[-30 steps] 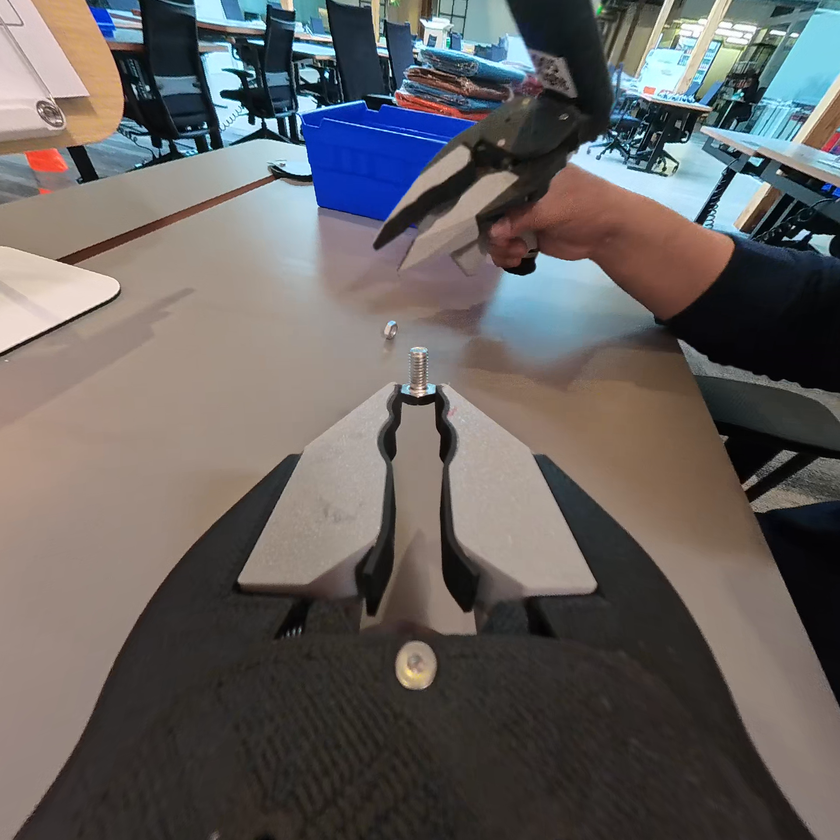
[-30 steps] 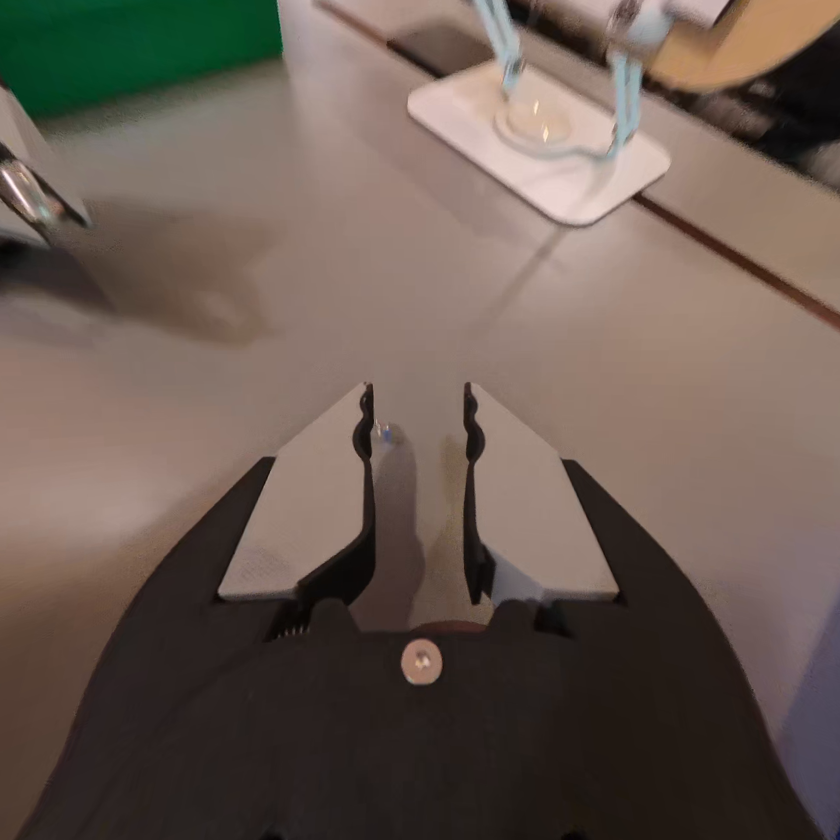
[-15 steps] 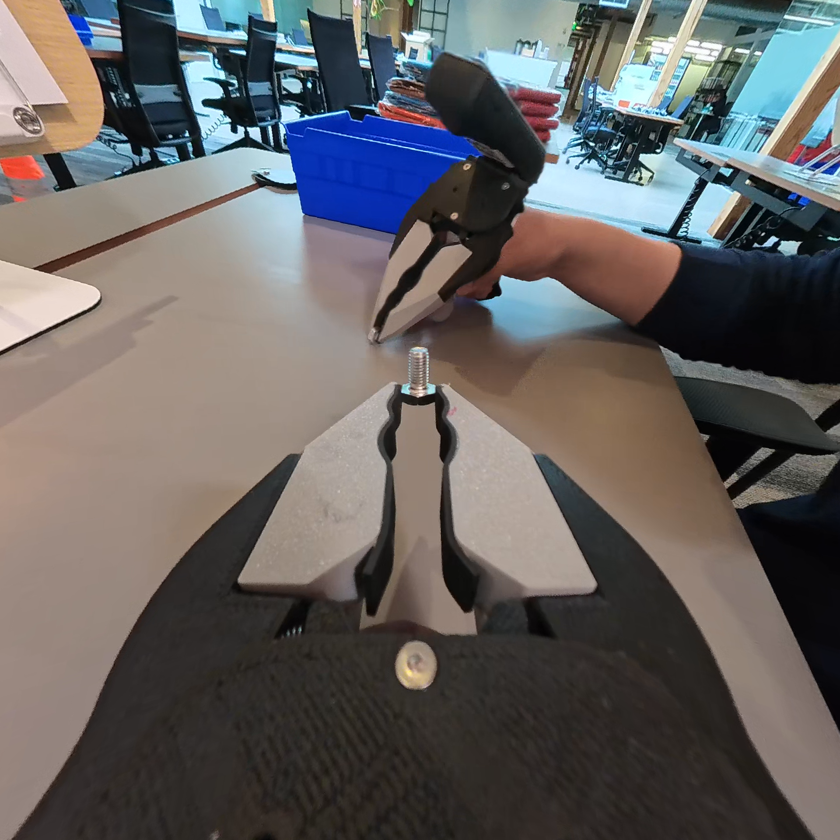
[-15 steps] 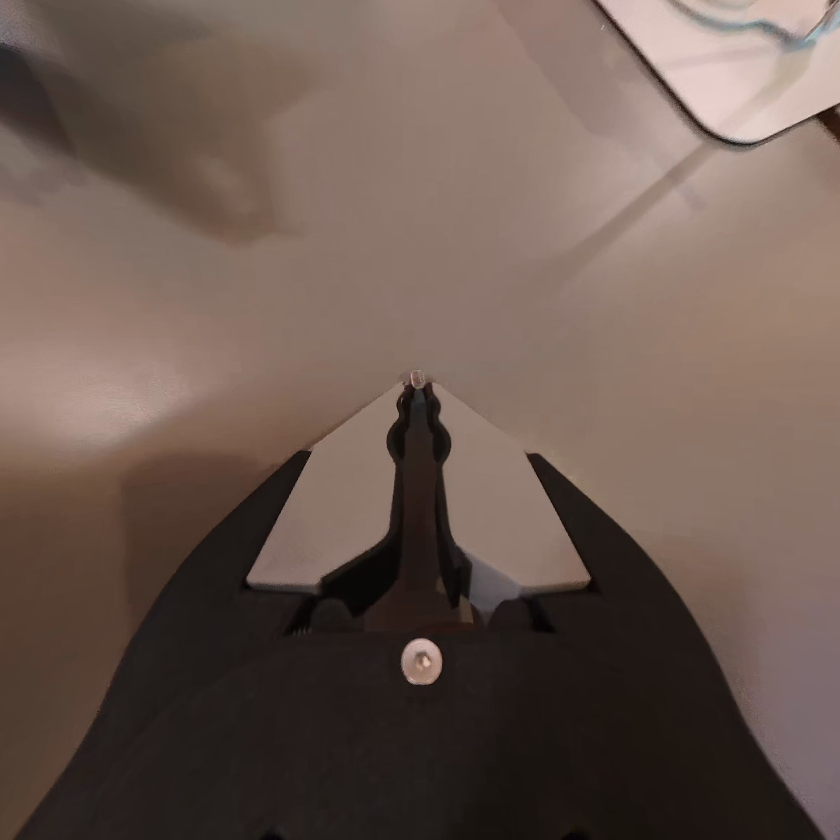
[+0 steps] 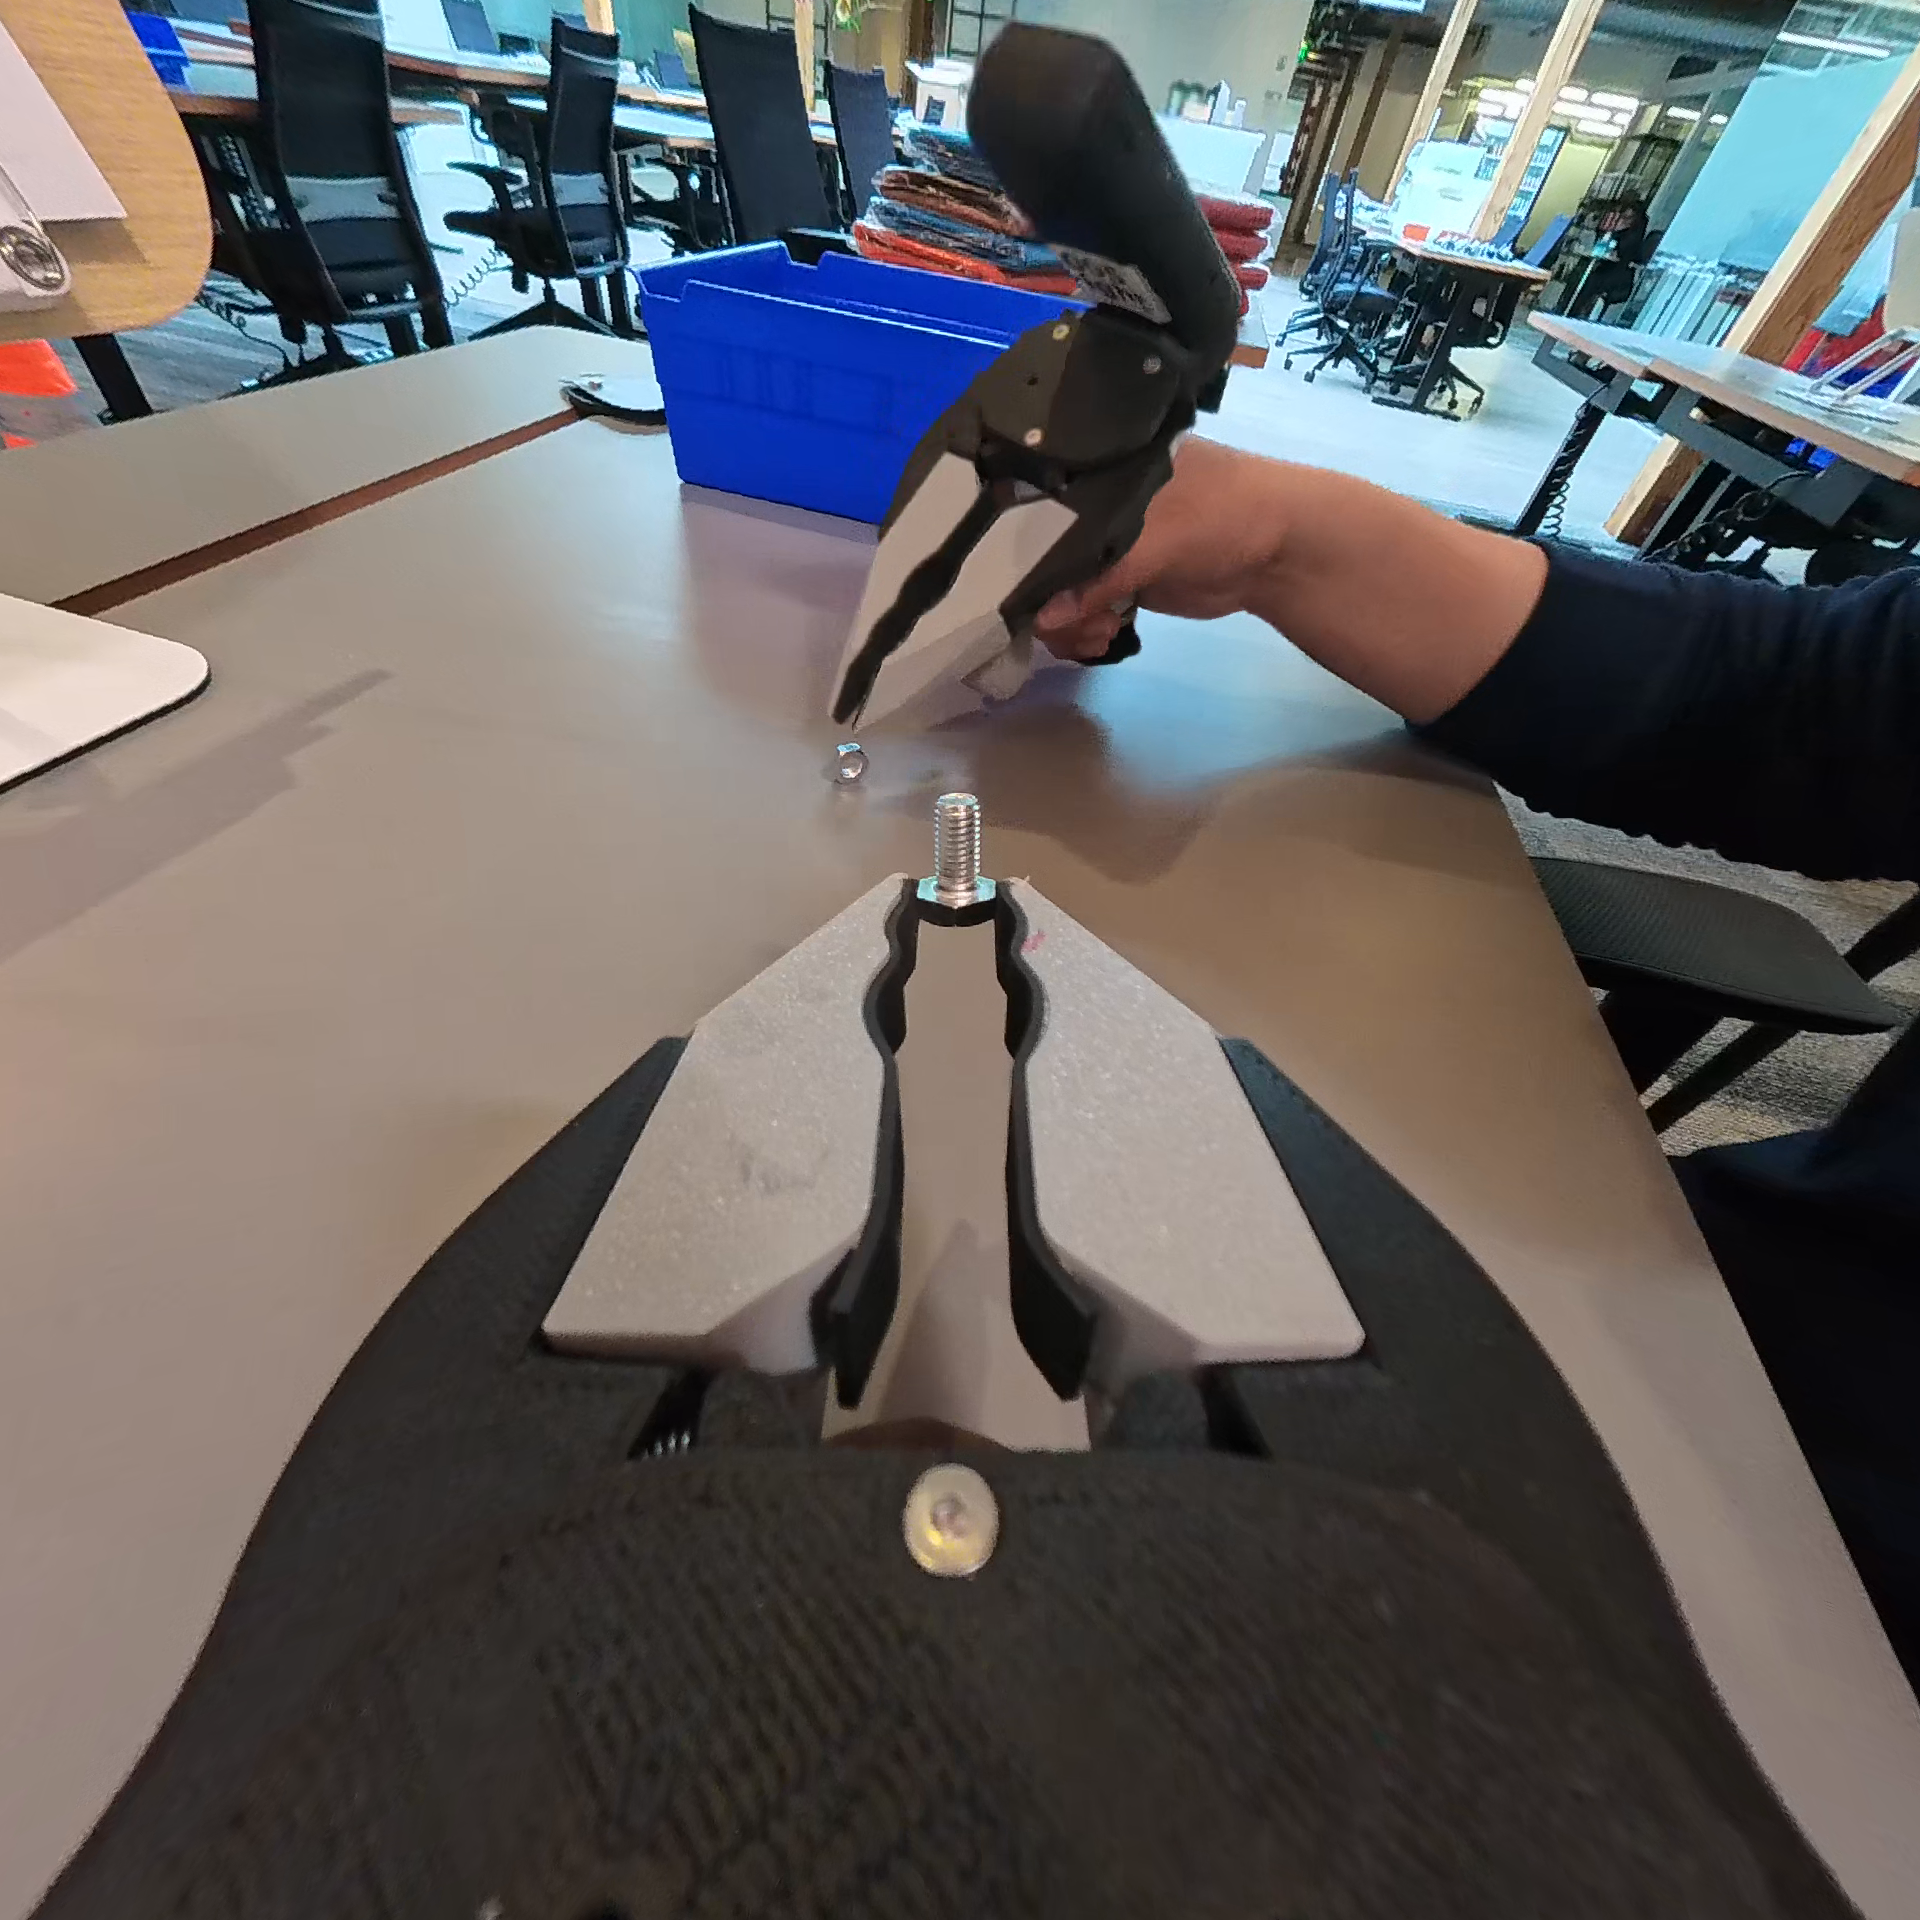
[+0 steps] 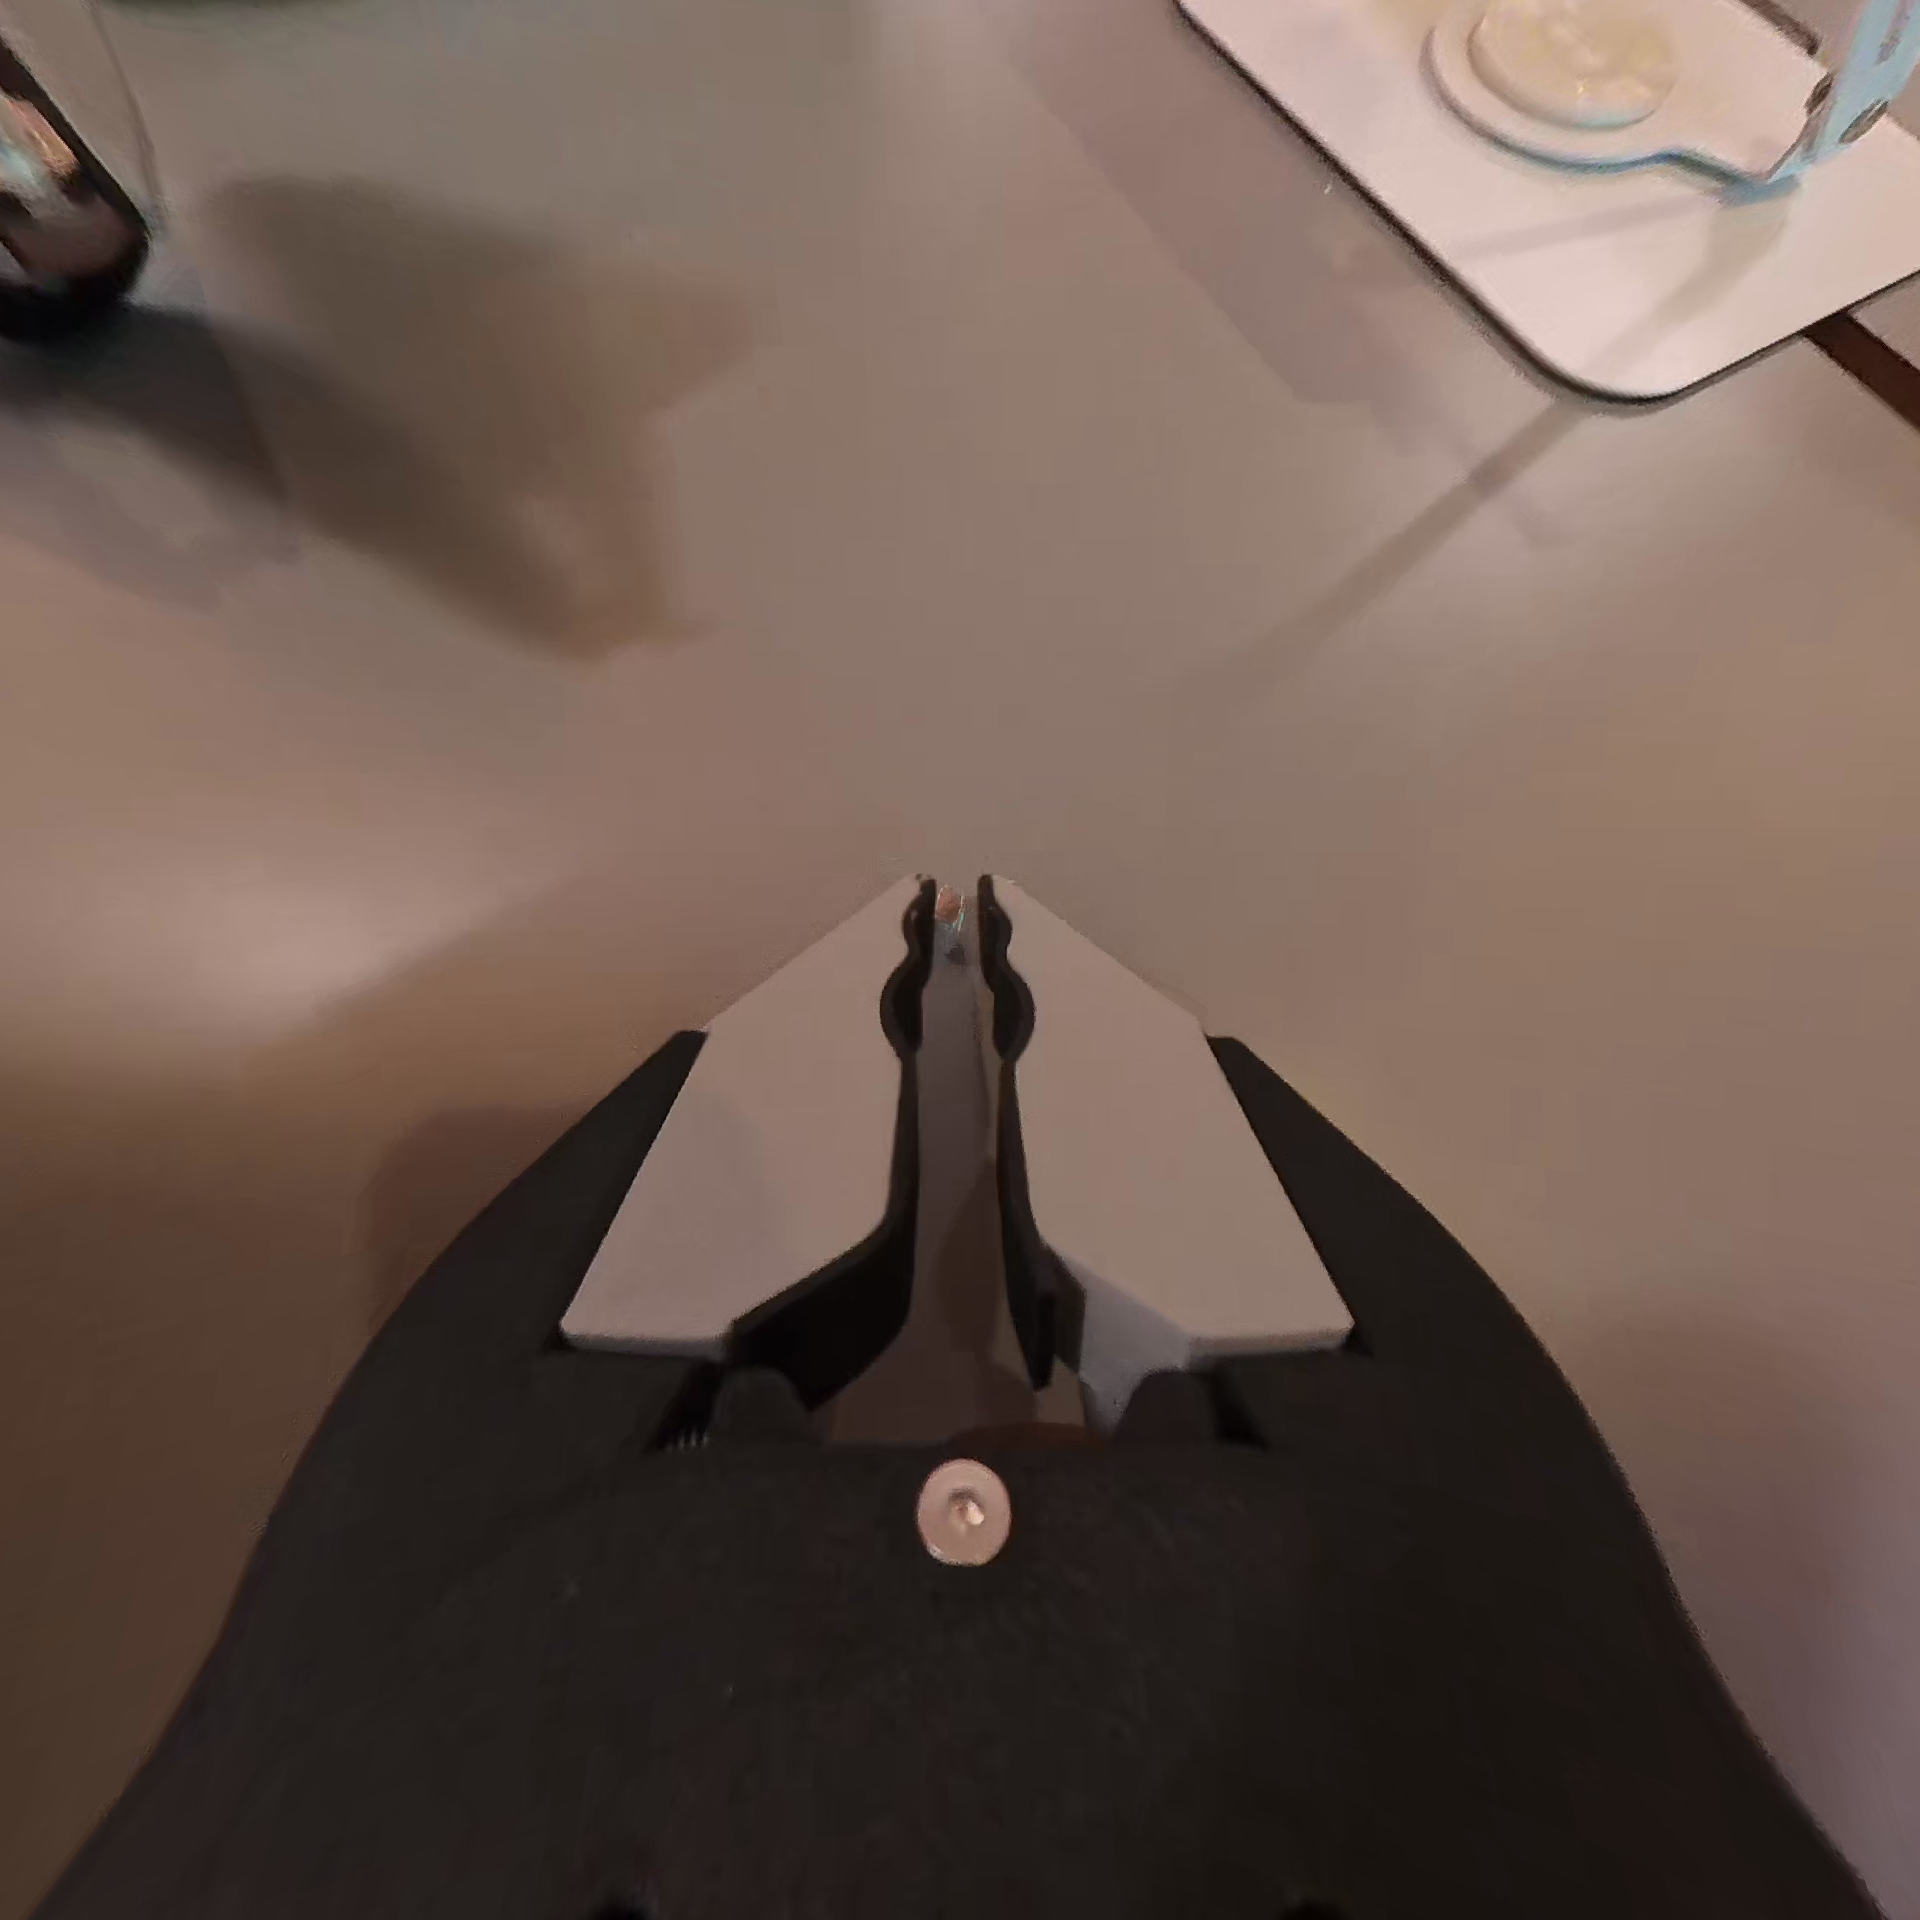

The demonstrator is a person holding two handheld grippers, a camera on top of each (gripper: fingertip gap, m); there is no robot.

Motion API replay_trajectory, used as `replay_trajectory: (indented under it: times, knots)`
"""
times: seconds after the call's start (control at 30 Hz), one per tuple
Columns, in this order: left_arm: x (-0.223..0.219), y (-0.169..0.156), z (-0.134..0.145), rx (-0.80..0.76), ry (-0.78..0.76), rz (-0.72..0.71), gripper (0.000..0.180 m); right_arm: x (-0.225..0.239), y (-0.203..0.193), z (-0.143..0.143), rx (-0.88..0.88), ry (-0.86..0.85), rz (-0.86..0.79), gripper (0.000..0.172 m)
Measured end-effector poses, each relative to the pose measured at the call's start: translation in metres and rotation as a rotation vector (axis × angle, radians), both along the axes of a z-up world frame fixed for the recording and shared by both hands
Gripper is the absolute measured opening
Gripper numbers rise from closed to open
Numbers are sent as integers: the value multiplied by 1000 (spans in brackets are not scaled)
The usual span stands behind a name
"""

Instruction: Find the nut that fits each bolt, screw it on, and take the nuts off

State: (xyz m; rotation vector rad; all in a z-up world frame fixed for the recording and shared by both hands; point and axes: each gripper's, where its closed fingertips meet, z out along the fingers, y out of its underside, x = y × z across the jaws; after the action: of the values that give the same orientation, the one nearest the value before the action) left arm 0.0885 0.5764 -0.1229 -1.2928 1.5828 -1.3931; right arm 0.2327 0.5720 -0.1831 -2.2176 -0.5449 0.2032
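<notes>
The left tongs [image 5: 957, 902] pinch the hex head of a short silver threaded steel bolt [image 5: 957, 844], pads pressed on its flats. The shank stands upright, likely so a nut can be lowered onto the thread from above while the head cannot turn. Just beyond the bolt and slightly to its left, a small silver hex nut [image 5: 849, 764] lies loose on the matt grey-brown worktop [image 5: 416, 831]. The right tongs [image 5: 854, 715] hover just above the nut, tilted tip-down. They are slightly spread and not pinching it, so the pick-up has apparently not taken hold. Farther beyond the bolt stands a blue plastic bin [image 5: 810, 416].
</notes>
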Motion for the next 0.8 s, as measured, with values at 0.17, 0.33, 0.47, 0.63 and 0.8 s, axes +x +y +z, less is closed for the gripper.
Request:
replay_trajectory:
  times: [0.17, 0.33, 0.47, 0.63, 0.8]
  knots:
    - [0, -1, 0, 2, 2, -4, 12, -18, -1, 9, 3, 153, 54, 0]
    - [0, -2, -1, 2, 3, -7, 12, -30, -6, 31, 14, 366, 86, 0]
    - [0, -2, -1, 3, 4, -7, 12, -12, 4, 15, 34, 145, 4, 11]
    - [0, -2, -1, 3, 4, -9, 12, -11, 16, -2, 43, -39, -7, 14]
    - [-1, -6, 2, -9, -18, -41, 12, -15, 20, 1, 81, -53, 82, 11]
